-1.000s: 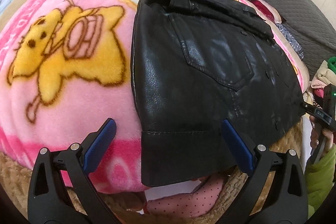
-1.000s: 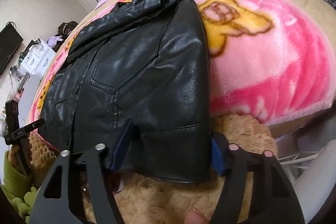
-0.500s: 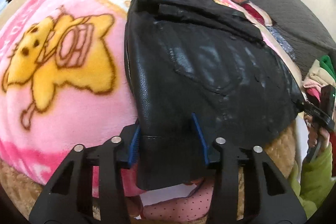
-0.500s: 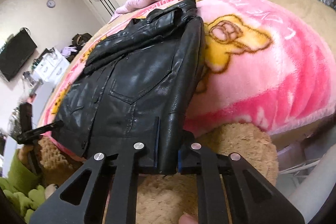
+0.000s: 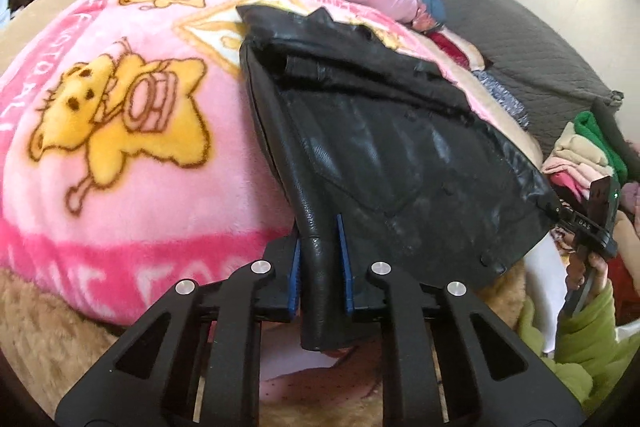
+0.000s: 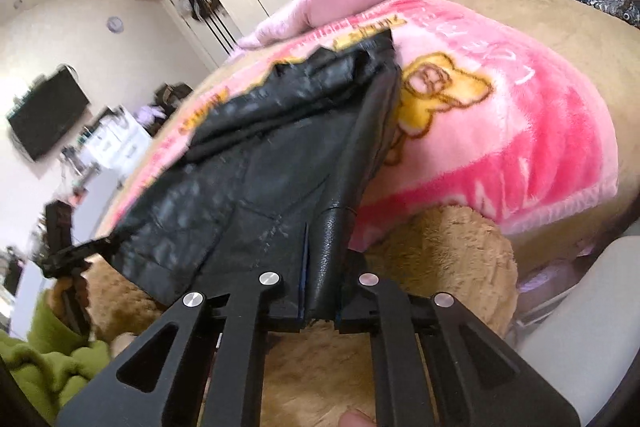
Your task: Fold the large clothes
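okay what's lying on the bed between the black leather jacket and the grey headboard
In the left wrist view, past the black leather jacket lie bare tan bedspread and small bunched fabrics, before the grey headboard.

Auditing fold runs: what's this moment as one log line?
left gripper: shut on black jacket hem | right gripper: shut on hem | jacket on pink blanket

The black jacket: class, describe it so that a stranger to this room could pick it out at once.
Find the bed's pink blanket with yellow cartoon bears. On it lies the black jacket, its near hem pinched at both corners. It is the only dark, shiny leather piece; the neighbours are soft and pastel.
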Tool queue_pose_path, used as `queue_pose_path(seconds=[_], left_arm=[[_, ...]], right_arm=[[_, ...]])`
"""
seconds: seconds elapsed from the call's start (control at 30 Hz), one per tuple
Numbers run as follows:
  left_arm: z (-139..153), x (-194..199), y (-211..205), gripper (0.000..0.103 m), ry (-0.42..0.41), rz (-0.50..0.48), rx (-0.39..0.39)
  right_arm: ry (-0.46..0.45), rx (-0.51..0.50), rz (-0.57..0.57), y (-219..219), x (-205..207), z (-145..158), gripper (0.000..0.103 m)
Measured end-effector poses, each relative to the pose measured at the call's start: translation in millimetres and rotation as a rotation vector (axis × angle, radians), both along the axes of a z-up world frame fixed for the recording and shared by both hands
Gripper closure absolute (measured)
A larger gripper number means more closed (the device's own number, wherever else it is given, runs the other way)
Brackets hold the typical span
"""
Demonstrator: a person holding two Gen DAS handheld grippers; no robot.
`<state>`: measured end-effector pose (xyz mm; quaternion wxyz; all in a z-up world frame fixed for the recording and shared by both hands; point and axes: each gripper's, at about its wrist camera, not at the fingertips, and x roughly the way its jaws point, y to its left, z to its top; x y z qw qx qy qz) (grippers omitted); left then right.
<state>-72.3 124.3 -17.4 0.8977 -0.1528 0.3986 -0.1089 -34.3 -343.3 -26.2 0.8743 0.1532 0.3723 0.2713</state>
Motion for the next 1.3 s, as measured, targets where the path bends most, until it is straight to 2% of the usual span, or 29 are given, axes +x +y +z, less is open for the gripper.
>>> queue_pose_path(seconds=[0.2, 0.37, 0.6, 0.9, 1.13, 1.3], left_arm=[[29.8, 4.8, 6.5, 0.096, -0.080, -0.021, -0.023], [51.2, 19.5, 6.3, 0.096, -0.140, -0.029, -0.020], [69.4, 45.0, 5.5, 0.096, -0.198, -0.014, -0.064], [98.7, 78.7, 15.4, 0.096, -0.249, 0.021, -0.107], [109.0, 112.2, 13.6, 0.096, -0.274, 0.037, -0.106], [111.5, 137.6, 21.9, 0.095, -0.275, 0.064, -0.156]], right_arm=[[-0.041, 0.122, -0.031, -13.8, 9.3, 23.5, 0.095], [-0.120, 0.129, -0.071, -9.0, 22.3, 49.4, 0.096], [-0.166, 0.147, -0.102, -4.2, 45.1, 75.2, 0.096], [-0.175, 0.207, -0.142, -1.2, 85.3, 95.0, 0.096], [-0.177, 0.212, -0.174, 5.3, 128.4, 104.7, 0.096], [-0.142, 0.228, -0.216, 10.8, 161.1, 105.4, 0.095]])
